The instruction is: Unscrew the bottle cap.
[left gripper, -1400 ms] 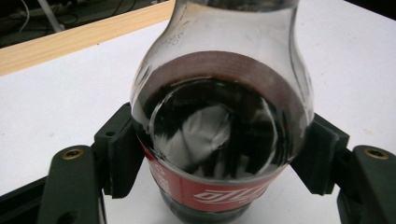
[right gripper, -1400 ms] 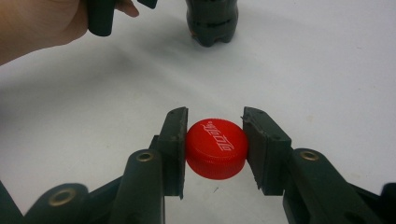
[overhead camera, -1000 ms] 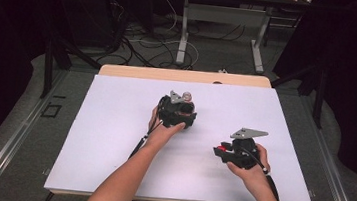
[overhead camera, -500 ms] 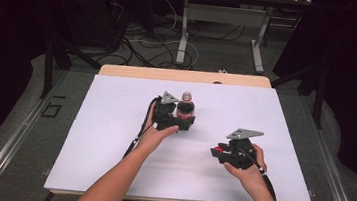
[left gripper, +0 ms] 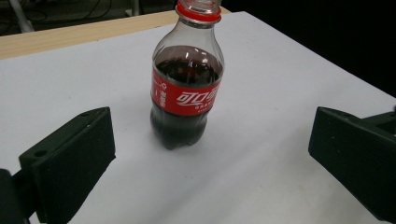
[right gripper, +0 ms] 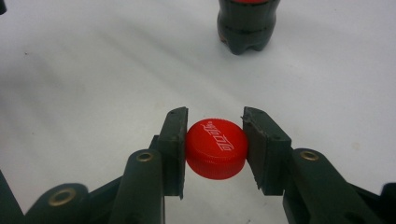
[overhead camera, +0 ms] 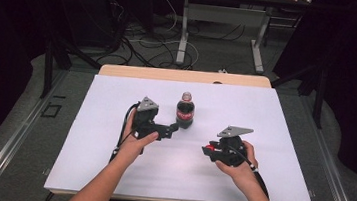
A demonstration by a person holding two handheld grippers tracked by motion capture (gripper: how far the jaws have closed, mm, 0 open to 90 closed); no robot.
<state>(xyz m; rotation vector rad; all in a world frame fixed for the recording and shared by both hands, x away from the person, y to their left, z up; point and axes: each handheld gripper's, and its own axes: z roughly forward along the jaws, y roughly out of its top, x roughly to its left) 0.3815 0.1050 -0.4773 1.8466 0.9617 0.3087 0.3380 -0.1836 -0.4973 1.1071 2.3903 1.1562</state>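
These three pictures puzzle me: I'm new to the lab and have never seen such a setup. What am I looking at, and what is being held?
A person sits at a white table, holding a two-jaw tool in each hand. The high view looks down from above; the other two come from cameras riding on each tool. The left gripper has just been opening: its jaws stand wide, either side of an uncapped cola bottle standing upright without touching it. The right gripper is shut on the bottle's red cap.
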